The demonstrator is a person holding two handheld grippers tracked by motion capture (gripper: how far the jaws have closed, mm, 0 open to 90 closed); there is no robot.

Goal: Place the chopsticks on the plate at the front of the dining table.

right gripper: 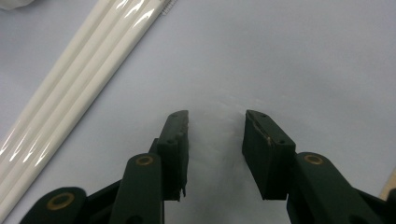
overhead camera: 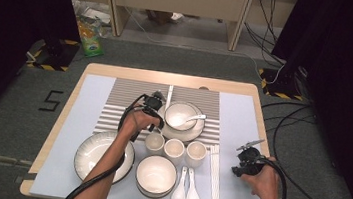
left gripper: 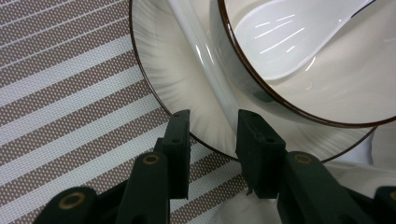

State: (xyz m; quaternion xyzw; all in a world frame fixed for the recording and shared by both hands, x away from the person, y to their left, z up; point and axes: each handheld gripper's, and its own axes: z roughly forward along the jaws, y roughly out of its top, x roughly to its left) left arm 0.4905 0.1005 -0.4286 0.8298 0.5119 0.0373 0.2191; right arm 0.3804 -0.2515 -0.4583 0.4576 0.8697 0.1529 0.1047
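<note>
High view | cups [overhead camera: 175, 149] 3 | spoons [overhead camera: 186, 194] 2 | left claw [left gripper: 212, 126] spread around chopstick [left gripper: 205, 60] | right claw [right gripper: 215, 123] spread, empty

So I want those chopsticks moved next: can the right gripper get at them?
Probably yes: the right gripper stands open over bare mat, and the chopsticks lie just beside it with nothing between.

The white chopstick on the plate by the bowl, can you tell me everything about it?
The white chopstick is a long, thin, glossy stick, like ceramic or plastic. It lies slanted across the dark-rimmed plate, right beside the small bowl that holds a spoon. Its near end runs between the jaws of the left gripper, close to the right-hand one; the jaws stand apart and whether one touches it is unclear. From the high view, it pokes out past the plate's far edge.
</note>
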